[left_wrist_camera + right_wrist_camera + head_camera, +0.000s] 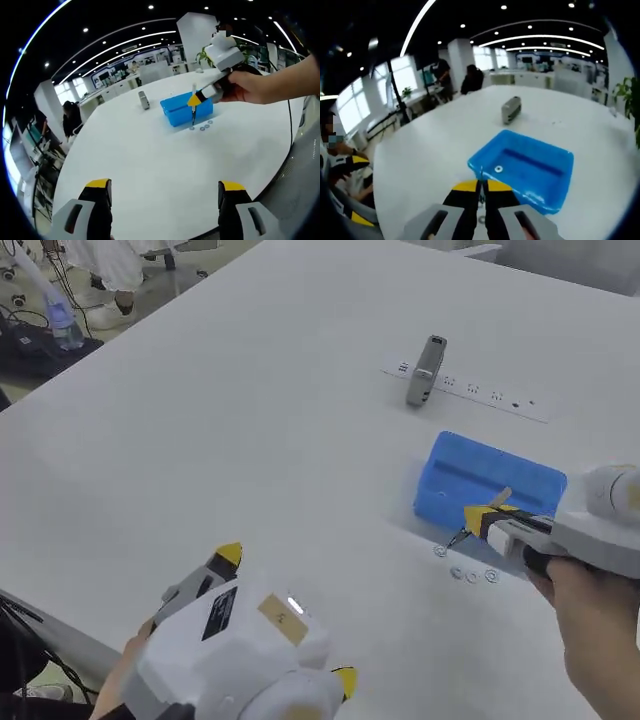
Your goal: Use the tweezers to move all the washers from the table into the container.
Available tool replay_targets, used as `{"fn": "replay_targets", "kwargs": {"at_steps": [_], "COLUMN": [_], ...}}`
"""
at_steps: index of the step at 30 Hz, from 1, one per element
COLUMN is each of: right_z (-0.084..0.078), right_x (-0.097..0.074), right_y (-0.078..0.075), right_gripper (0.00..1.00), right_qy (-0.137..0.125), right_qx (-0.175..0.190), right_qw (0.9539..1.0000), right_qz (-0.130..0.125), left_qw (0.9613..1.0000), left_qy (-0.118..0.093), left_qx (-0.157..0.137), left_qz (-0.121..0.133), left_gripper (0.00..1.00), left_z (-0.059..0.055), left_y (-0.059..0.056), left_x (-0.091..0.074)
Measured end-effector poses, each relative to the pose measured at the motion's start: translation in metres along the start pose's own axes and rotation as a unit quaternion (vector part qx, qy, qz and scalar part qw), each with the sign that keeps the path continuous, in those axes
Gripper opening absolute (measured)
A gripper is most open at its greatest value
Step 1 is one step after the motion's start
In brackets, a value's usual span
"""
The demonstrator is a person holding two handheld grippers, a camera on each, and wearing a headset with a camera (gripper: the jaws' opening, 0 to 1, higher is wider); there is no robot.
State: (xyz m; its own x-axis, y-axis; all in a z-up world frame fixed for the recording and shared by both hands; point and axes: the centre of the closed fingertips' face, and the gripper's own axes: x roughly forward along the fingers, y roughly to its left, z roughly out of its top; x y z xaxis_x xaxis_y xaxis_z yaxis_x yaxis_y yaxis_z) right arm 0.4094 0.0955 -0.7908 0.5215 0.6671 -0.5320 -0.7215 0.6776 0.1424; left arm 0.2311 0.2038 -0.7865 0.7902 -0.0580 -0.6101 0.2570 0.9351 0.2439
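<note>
White table [250, 440], with you at its near edge. Your right gripper [481, 189] has its yellow-tipped jaws pressed together on a pair of thin metal tweezers [462, 536], which stick out from between them toward the left. Your right hand [590, 610] wraps the gripper's body. The tweezers slant down toward the tabletop, just near of the blue rectangular plastic container [490, 485]. Four small silver ring washers [472, 576] lie on the table there, in a loose row along the container's near side: one at the left close by the tweezer tips, and three close together to its right. You cannot tell from these views whether the tips touch the left one, or whether the tips themselves are closed. A fifth washer [498, 169] lies flat on the container's floor, toward the end nearest your right gripper. Your left gripper [165, 186] sits well apart from all this at the near left of the table, with its jaws spread wide, bare tabletop between them and nothing held. A small grey metal block [427, 370] lies on the table beyond the container, at a row of sockets [480, 393] set flush in the tabletop.
</note>
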Motion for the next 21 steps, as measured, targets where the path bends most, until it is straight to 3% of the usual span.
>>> {"fn": "replay_targets", "kwargs": {"at_steps": [4, 21], "right_z": [0.000, -0.005], "right_x": [0.002, 0.011], "right_y": [0.012, 0.017], "right_gripper": [0.01, 0.02], "right_qy": [0.000, 0.012], "right_qx": [-0.004, -0.050], "right_qw": [0.9997, 0.9984], "right_qz": [0.025, 0.023], "left_qw": [1.0000, 1.0000], "left_qy": [0.001, 0.003], "left_qx": [0.001, 0.002], "left_qz": [0.000, 0.003], "left_gripper": [0.90, 0.89], "left_z": [0.000, -0.001], "left_y": [0.000, 0.001], "left_x": [0.000, 0.000]}}
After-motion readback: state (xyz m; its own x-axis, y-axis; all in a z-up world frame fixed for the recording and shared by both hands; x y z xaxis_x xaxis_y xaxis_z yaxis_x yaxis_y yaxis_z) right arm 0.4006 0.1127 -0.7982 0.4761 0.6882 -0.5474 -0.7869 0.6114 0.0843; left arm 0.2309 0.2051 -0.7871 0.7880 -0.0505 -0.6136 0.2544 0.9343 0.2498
